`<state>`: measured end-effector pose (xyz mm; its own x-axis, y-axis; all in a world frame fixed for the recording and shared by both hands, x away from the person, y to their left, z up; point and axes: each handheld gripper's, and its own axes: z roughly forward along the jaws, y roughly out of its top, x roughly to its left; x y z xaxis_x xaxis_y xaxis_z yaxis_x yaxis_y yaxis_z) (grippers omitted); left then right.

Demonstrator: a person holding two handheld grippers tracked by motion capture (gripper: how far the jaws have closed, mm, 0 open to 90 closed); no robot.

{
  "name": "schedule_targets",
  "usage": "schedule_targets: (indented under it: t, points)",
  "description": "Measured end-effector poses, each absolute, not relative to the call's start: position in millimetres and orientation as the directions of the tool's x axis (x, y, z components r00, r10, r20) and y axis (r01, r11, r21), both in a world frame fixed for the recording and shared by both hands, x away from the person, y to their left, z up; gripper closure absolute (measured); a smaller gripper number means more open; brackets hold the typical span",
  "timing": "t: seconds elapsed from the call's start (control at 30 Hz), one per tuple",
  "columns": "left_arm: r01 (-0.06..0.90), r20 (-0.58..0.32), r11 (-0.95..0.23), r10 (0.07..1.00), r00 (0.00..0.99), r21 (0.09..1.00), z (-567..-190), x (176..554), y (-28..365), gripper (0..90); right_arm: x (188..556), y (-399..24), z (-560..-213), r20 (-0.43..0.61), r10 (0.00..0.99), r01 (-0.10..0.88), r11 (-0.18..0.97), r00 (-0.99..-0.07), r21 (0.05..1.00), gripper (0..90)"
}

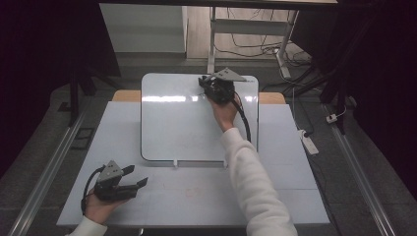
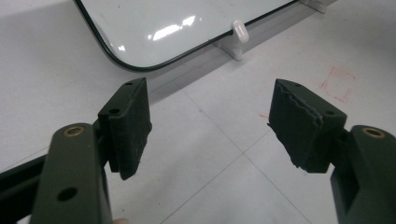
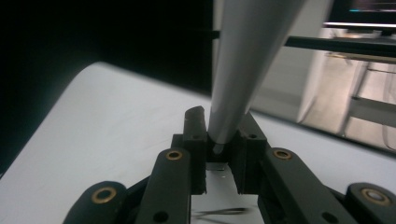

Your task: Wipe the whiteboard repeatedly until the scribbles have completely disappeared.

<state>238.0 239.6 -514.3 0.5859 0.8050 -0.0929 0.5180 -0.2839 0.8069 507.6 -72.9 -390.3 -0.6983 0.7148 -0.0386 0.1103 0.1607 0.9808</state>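
Right gripper clamped on a grey marker, top centre of the high view, over the whiteboard's far edge. Left gripper jaws wide open, nothing between them, lower left on the table.

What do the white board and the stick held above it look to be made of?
The white board looks like a glossy coated panel, likely a whiteboard: it mirrors the lights and has a thin dark edge. The grey stick, clamped in the right gripper, looks like smooth matte plastic or painted metal; which one is hard to tell.
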Motion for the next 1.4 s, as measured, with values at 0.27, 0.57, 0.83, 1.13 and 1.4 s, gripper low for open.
schedule_targets:
  t: [0.27, 0.57, 0.83, 1.13, 1.4]
  points:
    - [0.513, -0.090, -0.282, 0.806, 0.585, 0.811, -513.4, 236.7, 238.9, 30.2, 496.9, -72.6, -395.9, -0.086, 0.718, 0.109, 0.221, -0.690, 0.969, 77.9]
    - [0.512, -0.088, -0.286, 0.804, 0.588, 0.810, -513.4, 236.7, 239.0, 30.2, 483.8, -72.4, -409.5, -0.087, 0.710, 0.101, 0.219, -0.699, 0.971, 77.9]
    - [0.517, -0.094, -0.283, 0.804, 0.587, 0.808, -514.3, 239.8, 239.1, 30.2, 476.5, -69.8, -416.7, -0.086, 0.699, 0.105, 0.226, -0.710, 0.969, 77.9]
    - [0.514, -0.093, -0.280, 0.805, 0.586, 0.811, -513.5, 238.6, 240.7, 30.2, 483.6, -114.8, -407.9, -0.005, 0.813, 0.121, 0.093, -0.582, 0.988, 77.9]
    - [0.513, -0.093, -0.278, 0.805, 0.585, 0.812, -513.5, 237.5, 240.1, 30.2, 479.7, -114.7, -410.1, -0.074, 0.807, 0.096, 0.160, -0.586, 0.983, 77.9]
